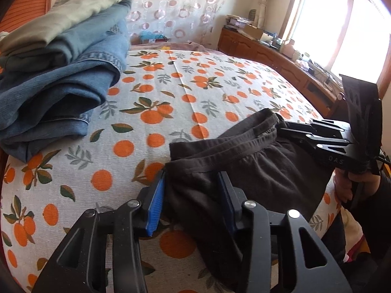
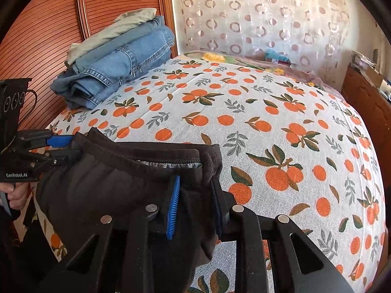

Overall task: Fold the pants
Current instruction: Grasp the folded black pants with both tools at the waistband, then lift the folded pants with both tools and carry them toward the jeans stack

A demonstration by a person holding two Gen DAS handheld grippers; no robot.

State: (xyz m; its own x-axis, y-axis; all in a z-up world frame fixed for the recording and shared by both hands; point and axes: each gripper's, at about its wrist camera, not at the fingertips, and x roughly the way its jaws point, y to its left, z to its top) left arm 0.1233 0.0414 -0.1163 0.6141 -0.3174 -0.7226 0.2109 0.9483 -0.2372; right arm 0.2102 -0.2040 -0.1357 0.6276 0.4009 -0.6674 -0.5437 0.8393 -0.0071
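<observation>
Dark brown pants (image 1: 256, 171) hang over the near edge of the bed, held up by the waistband. My left gripper (image 1: 193, 183) has its blue pads on either side of the waistband's left end, with cloth bunched between them. My right gripper (image 2: 198, 188) holds the waistband's right end (image 2: 207, 161) the same way. Each gripper shows in the other's view: the right one (image 1: 288, 128) at the waistband's far corner, the left one (image 2: 66, 149) at the left. The pants' legs are hidden below the bed edge.
The bed has a white sheet printed with oranges (image 2: 268, 112). A stack of folded blue jeans and a pale green garment (image 1: 61, 61) lies at the far left by the wooden headboard (image 2: 48, 24). A cluttered wooden cabinet (image 1: 281, 53) runs under the window on the right.
</observation>
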